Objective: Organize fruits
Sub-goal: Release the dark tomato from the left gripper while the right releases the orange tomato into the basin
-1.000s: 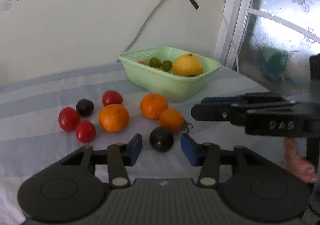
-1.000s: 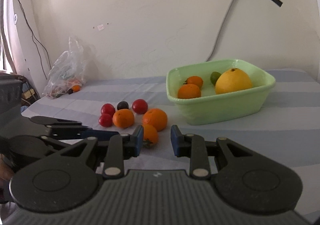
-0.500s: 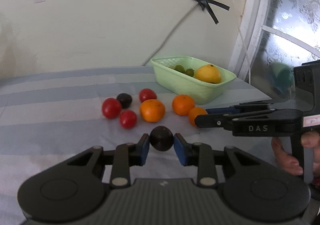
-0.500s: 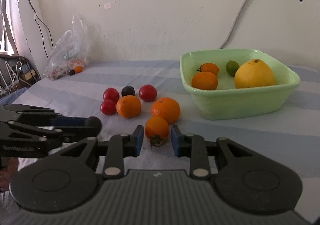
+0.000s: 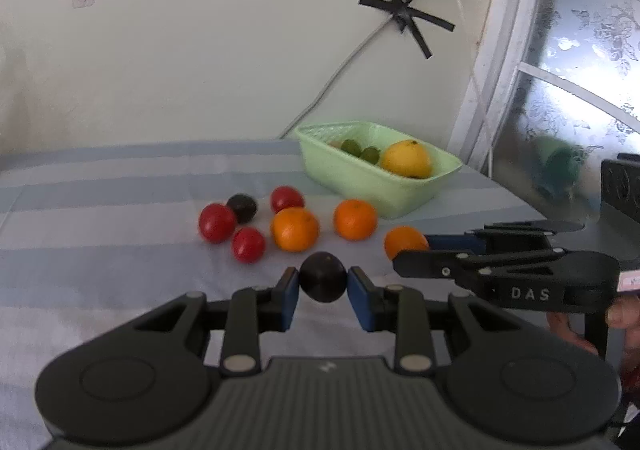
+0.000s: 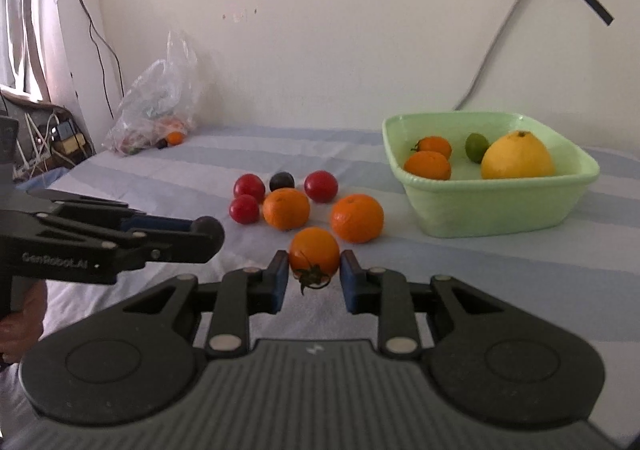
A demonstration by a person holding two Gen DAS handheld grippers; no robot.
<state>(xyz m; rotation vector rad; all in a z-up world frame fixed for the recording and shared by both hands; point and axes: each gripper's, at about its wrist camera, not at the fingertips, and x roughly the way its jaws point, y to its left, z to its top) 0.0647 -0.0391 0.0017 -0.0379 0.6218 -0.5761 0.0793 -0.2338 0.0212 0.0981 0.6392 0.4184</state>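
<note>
Two grippers at work in front of the green basket (image 6: 496, 206), each clamped on one fruit. Left gripper (image 5: 323, 286): blue pads pressed on both sides of a dark plum (image 5: 322, 277), held in front of the loose fruit and well apart from the basket. Right gripper (image 6: 314, 276): jaws closed tight on an orange tomato (image 6: 314, 256) with green stem, held left of the basket and just in front of two oranges (image 6: 356, 218). On the striped cloth (image 6: 520, 282) left of the basket: three red tomatoes (image 6: 321, 186) and a second dark plum (image 6: 281, 181), close together. Inside the basket: a big yellow citrus (image 6: 518, 156), two small orange fruits (image 6: 428, 165), one green lime (image 6: 476, 147). Far left of the basket, against the wall: a plastic bag (image 6: 156, 106) with more fruit.
</note>
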